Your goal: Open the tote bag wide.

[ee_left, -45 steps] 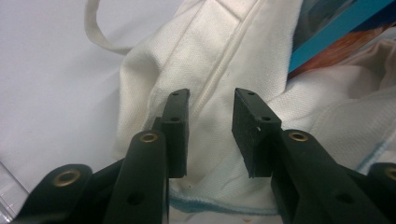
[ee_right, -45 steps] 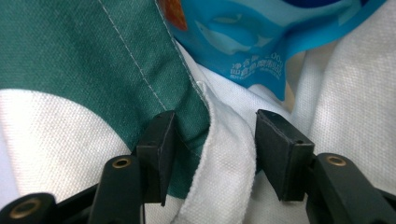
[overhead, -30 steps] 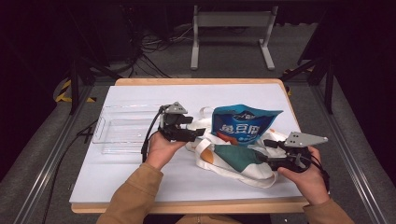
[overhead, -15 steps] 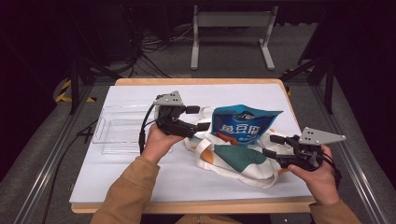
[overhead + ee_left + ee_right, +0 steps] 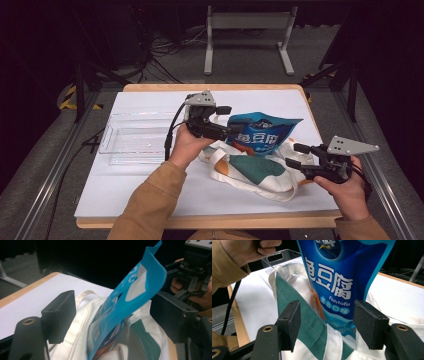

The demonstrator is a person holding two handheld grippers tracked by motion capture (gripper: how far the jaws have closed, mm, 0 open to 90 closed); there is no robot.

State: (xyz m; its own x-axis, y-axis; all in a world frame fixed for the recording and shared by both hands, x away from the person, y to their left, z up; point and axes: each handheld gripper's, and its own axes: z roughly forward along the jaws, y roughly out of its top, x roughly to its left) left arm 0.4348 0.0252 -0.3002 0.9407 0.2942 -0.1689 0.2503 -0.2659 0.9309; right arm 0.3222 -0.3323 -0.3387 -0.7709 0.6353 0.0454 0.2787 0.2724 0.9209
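Already half inside: the fish tofu pouch [image 5: 264, 133] stands lower-end down in the tote bag [image 5: 250, 170], mid-frame.
Left gripper [image 5: 232, 132], nearer, has just been opening and straddles the pouch's top unpinched; right gripper [image 5: 295, 154] gapes, grasping nothing.

The blue pouch [image 5: 264, 134] and cloth bag [image 5: 250, 170] are blocking the middle; the clear tray [image 5: 131, 145] is taking the left.
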